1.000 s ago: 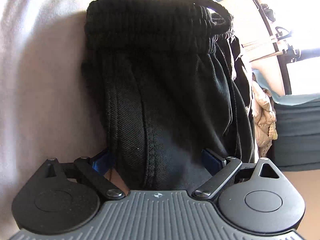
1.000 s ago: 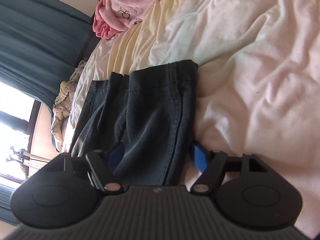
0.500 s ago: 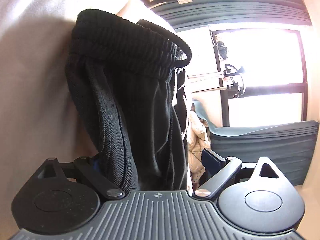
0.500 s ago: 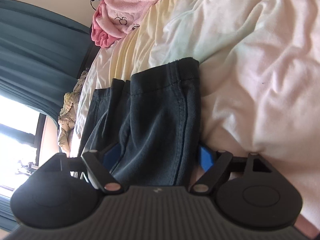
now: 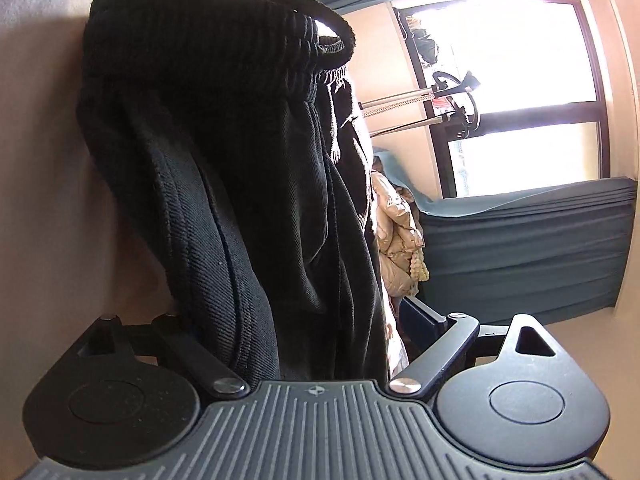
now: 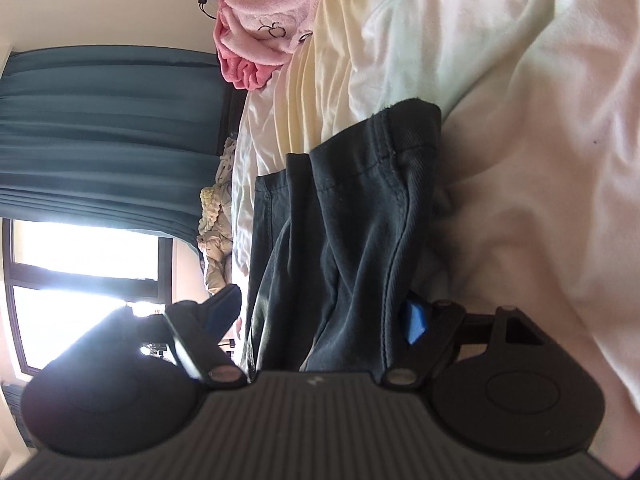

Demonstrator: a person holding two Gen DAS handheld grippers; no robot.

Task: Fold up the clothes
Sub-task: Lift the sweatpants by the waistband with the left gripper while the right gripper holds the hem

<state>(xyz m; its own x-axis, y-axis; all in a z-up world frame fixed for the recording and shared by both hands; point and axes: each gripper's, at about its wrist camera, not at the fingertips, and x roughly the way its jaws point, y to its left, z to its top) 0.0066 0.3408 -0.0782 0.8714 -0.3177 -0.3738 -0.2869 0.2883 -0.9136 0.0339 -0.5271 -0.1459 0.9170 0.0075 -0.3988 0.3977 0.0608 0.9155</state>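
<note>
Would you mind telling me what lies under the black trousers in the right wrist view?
The black trousers lie on rumpled white bedding, with cream bedding past the hem. What lies directly beneath them is covered by the fabric.

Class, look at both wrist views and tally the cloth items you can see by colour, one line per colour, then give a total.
Black: 1, the trousers
Pink: 1, the towel
White or cream: 1, the bedding
Teal: 1, the curtain
Beige: 1, the jacket
Total: 5
</note>
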